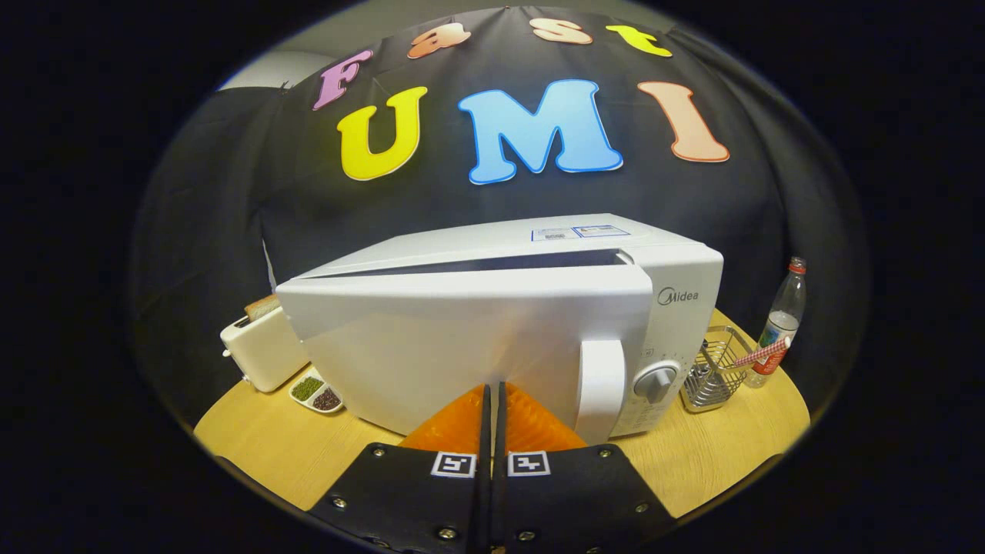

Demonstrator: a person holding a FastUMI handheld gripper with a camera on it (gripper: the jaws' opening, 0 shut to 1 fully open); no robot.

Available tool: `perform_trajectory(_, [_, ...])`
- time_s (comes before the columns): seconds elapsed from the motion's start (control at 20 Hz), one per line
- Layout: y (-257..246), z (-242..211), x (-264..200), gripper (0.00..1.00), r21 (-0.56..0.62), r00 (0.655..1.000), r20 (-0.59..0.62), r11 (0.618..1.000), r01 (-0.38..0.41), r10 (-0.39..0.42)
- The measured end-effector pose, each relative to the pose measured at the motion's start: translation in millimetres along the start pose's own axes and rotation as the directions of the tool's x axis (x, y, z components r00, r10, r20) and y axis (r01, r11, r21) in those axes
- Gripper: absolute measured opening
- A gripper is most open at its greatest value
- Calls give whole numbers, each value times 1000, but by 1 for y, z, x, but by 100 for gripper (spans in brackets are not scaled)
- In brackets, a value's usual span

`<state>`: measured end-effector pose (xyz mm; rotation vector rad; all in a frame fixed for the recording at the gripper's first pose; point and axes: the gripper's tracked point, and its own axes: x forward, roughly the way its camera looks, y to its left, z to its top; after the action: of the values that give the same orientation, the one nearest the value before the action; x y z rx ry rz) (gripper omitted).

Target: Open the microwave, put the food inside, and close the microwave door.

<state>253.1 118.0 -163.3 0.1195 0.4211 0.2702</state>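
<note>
With its door (431,346) standing slightly ajar, the microwave (677,308) occupies the middle of the round wooden table (739,438), directly ahead of the gripper (492,388). A dark gap shows along the door's top edge, wider toward the hinge-opposite side near the control panel. The vertical door handle (600,385) sits just right of the fingertips, and the round control knob (656,381) lies beside it on the panel.

Left of the microwave stands a white toaster (258,350) with a slice of bread (263,306) protruding from its slot. In front of the toaster rests a small divided dish (317,394) holding green and dark contents. Right of the microwave is a wire basket (712,369), and beyond it a clear bottle (781,323) with a red cap.

Gripper state: the two fingers are closed together with nothing between them, and their tips rest against or just short of the door face; contact cannot be confirmed. No food is visible in the gripper, and the cavity interior is hidden behind the door, so the food's location cannot be determined. Judged from the closed, empty fingers on the door, the step in hand is probably pushing the door shut.

Failure risks:
- Pushing near the door's centre rather than its free edge may leave the latch unengaged.
- Excess force could slide the whole microwave backward on the smooth tabletop.
- Fingertips slipping rightward could catch the handle or turn the knob.
</note>
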Motion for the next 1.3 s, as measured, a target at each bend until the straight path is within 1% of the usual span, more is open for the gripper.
perform_trajectory(0.3, [-11, 12, 11, 1, 33, 999, 16, 999, 42, -43])
perform_trajectory(0.45, [-15, 13, 15, 1, -15, 998, 36, 998, 57, -57])
perform_trajectory(0.5, [-16, 14, 18, 1, -15, 998, 43, 998, 56, -55])
perform_trajectory(0.55, [-20, 16, 20, 1, -6, 996, 45, 997, 77, -77])
perform_trajectory(0.6, [-19, 14, 19, 1, 23, 997, 29, 997, 75, -76])
perform_trajectory(0.7, [-20, 14, 11, 1, 6, 996, 27, 996, 85, -85])
perform_trajectory(0.8, [-14, 20, -9, 1, -23, 995, 54, 996, 87, -86])
perform_trajectory(0.95, [-5, 34, -47, 1, -28, 988, 122, 995, 97, -93])
perform_trajectory(1.3, [18, 61, -146, 1, -100, 960, 260, 986, 130, -100])
